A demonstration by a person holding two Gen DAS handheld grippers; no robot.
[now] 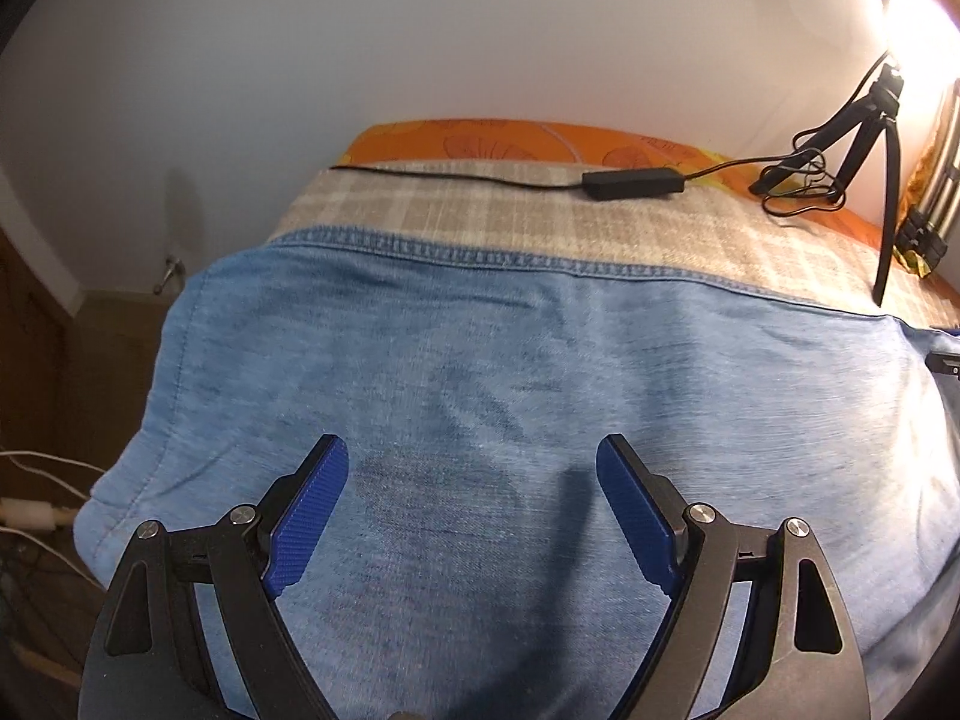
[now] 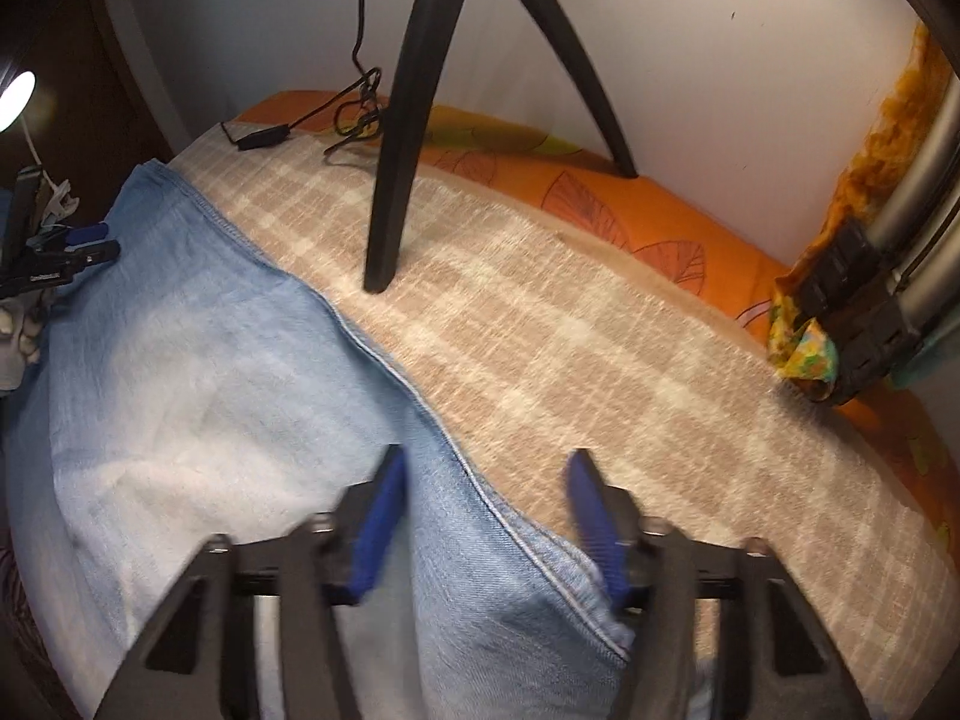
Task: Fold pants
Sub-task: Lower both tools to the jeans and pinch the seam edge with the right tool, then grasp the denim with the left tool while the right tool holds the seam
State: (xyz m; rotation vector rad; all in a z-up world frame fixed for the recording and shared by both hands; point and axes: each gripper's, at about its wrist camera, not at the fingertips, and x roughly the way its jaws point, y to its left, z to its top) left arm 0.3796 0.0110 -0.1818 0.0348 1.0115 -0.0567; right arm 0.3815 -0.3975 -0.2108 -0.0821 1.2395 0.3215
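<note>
On a bed under a beige checked blanket (image 2: 540, 324): light-blue denim pants (image 1: 480, 372), spread flat, one stitched seam edge running along the blanket's bare strip. Left hand-held gripper (image 1: 471, 468): jaws wide apart, blue ribbed pads (image 1: 312, 516) hovering over the middle of the denim, nothing between them. Right hand-held gripper (image 2: 486, 498): blurred, jaws partly apart and straddling the seamed edge of the pants, where the cloth bunches upward between the pads; whether the pads press on the cloth cannot be told. Orange leaf-print sheet (image 1: 540, 141) showing along the wall beyond the blanket. Black tripod (image 2: 396, 138): one leg standing on the blanket near the pants' edge. Black cable with an inline box (image 1: 633, 183) lying across the blanket's far side.
</note>
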